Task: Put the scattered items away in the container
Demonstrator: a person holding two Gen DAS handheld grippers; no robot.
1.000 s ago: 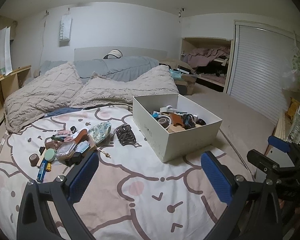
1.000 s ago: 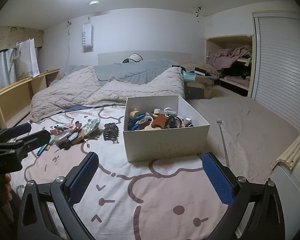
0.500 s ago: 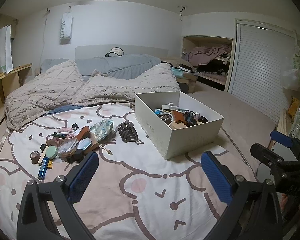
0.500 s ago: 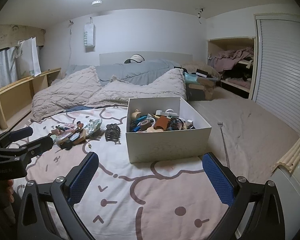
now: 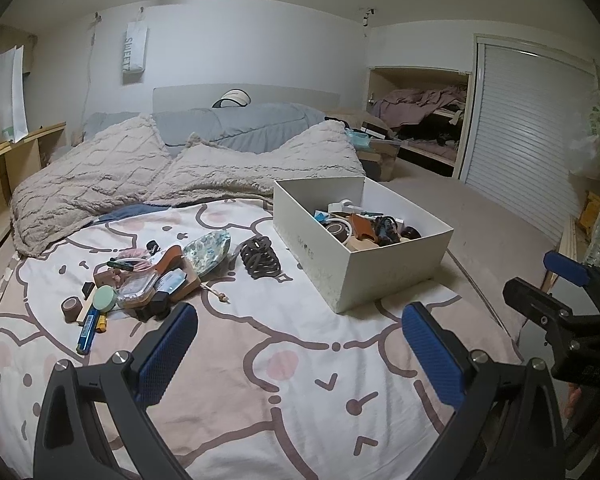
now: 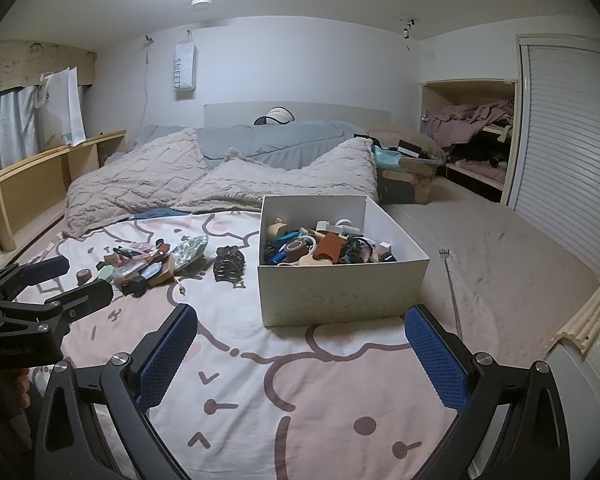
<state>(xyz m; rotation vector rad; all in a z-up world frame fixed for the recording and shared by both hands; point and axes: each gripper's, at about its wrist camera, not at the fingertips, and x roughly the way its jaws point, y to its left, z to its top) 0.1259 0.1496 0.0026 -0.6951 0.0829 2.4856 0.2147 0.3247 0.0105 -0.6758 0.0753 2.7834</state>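
Bedspread point(image 5: 300, 360) stock, both tongs idle above its near edge.

Item one: white box point(image 5: 396, 276), open-topped, stood toward the far right corner of the bedspread, already heaped with small odds and ends. Item two: black claw clip point(image 5: 260, 258), lying alone just left of the box. Item three: scattered pile point(image 5: 140, 280) toward the left edge, in which I logged a floral pouch point(image 5: 208, 248), a mint round compact point(image 5: 103, 298), a brown tape roll point(image 5: 71, 307) and a blue pen point(image 5: 86, 332); the rest were too small for me to name. My left gripper point(image 5: 300, 346) stood spread wide, nothing between its blue pads point(image 5: 166, 354). My right gripper point(image 6: 300, 348) stood likewise spread and empty, facing the box.
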